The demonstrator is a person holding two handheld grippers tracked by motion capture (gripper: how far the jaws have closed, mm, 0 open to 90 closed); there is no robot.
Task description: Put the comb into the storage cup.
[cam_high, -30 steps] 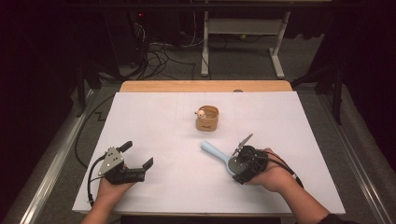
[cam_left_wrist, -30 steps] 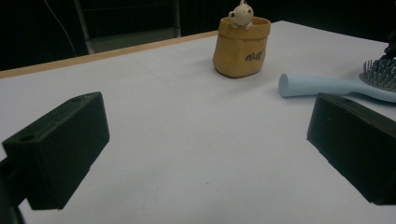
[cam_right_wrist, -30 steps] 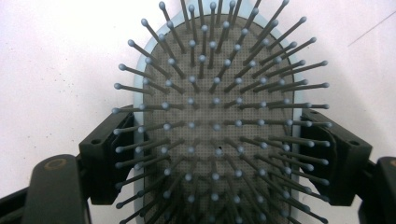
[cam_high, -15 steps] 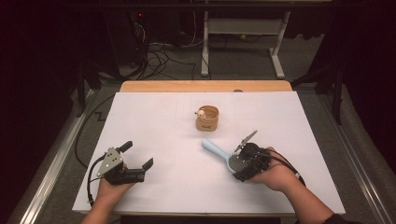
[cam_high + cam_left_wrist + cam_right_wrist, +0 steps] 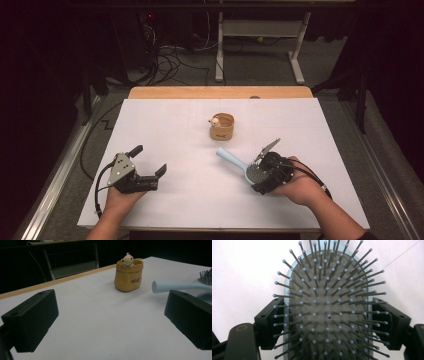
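1. Hairbrush [image 5: 243, 167] — pale blue, bristles up — lies near the right side of the white table [image 5: 175, 125], its handle pointing toward the small tan pouch [image 5: 222, 127] that stands apart behind it.
2. Right gripper [image 5: 260, 176] has its jaws clamped on the two edges of the brush head; the right gripper view shows a black pad against each side of the blue rim [image 5: 287, 302].
3. Left gripper [image 5: 150, 165] rests low at the left, jaws spread wide with nothing between them, well apart from the brush.
4. The step in hand looks like lifting the brush. To do it well, keep the squeeze even on both edges — the rim is curved and smooth, so a slack grip could let the head slide out.
5. Raise it level, since the long handle will tend to tip the far end down, and keep the handle clear of the pouch with its little figure [image 5: 127, 260].
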